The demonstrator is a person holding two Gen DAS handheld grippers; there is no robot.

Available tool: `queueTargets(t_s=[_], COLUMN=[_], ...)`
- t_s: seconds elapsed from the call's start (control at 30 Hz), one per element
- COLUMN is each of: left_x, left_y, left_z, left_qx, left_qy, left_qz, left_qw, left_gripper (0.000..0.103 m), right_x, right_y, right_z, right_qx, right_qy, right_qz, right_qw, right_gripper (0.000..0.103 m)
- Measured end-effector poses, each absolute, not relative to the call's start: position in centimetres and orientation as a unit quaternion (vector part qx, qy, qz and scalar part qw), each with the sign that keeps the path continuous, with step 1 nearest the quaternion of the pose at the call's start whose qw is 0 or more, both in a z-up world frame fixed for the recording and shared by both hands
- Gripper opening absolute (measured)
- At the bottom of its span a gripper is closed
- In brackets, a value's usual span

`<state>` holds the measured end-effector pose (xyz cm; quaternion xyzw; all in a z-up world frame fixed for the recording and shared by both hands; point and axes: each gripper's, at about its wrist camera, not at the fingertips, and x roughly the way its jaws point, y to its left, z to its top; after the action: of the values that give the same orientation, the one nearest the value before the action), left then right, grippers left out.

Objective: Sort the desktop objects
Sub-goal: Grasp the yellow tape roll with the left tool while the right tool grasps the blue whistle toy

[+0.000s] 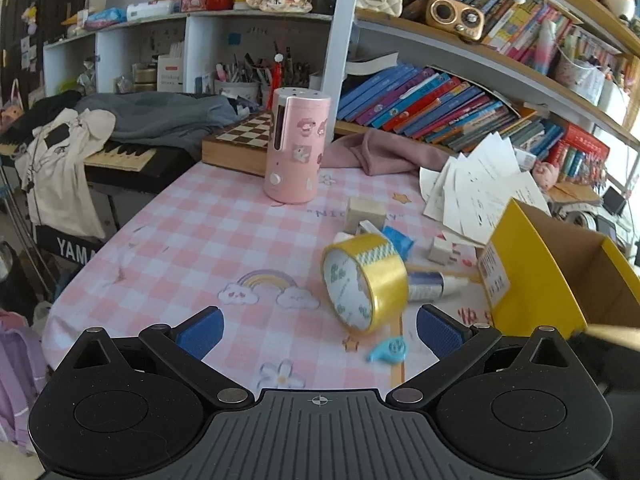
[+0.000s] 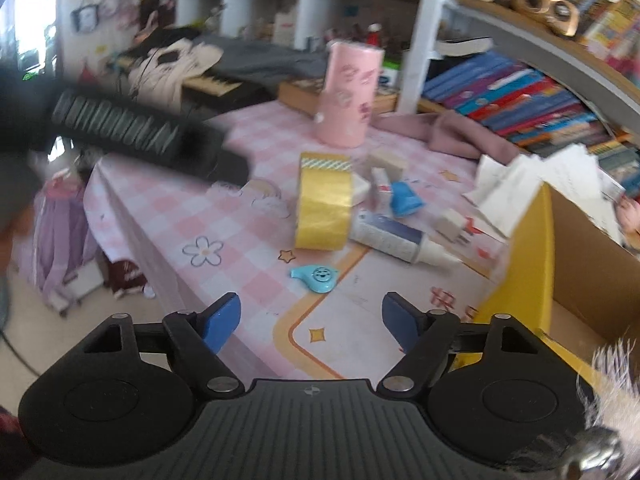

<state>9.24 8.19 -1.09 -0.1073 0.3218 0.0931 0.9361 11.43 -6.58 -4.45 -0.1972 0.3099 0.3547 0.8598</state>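
Note:
A yellow tape roll (image 1: 368, 280) stands on edge on the pink checked tablecloth (image 1: 208, 248), just beyond my left gripper (image 1: 320, 334). That gripper is open with nothing between its blue pads. A small blue whistle-shaped piece (image 1: 388, 350) lies near its right pad. In the right wrist view the tape roll (image 2: 324, 208), a white tube (image 2: 396, 238) and the blue piece (image 2: 316, 278) lie ahead of my right gripper (image 2: 311, 324). It is open and empty, above the cloth. An open yellow cardboard box (image 2: 528, 256) stands to the right.
A tall pink cylinder (image 1: 298, 144), small blocks (image 1: 365, 214), a blue packet (image 1: 398, 240), loose papers (image 1: 480, 184) and a chessboard (image 1: 240, 140) crowd the far side. Bookshelves rise behind. A blurred black ribbed bar (image 2: 140, 132) crosses the right wrist view's left. The table edge (image 2: 132, 220) drops off there.

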Motion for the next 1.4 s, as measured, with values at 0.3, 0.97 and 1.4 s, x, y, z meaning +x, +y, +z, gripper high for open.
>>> queueTargets(t_s=[0.3, 0.97, 1.4], left_x=[16.7, 22.1, 20.0], left_y=[7.6, 7.8, 8.2], left_z=[-2.4, -4.5, -3.3], left_qx=[-0.126, -0.124, -0.109], left_qy=[0.384, 0.43, 0.408], left_qz=[0.073, 0.101, 0.097], left_qw=[0.912, 0.888, 0.901], left_gripper=[0.103, 0.071, 0.04], right_x=[15.9, 18.3, 19.5], right_y=[-5.4, -3.7, -4.7], right_z=[-7.5, -9.9, -8.9], right_qx=[-0.184, -0.16, -0.133], right_qy=[0.332, 0.337, 0.327], right_qz=[0.368, 0.383, 0.363], right_qw=[0.849, 0.845, 0.862], right_gripper=[0.074, 0.065, 0.039])
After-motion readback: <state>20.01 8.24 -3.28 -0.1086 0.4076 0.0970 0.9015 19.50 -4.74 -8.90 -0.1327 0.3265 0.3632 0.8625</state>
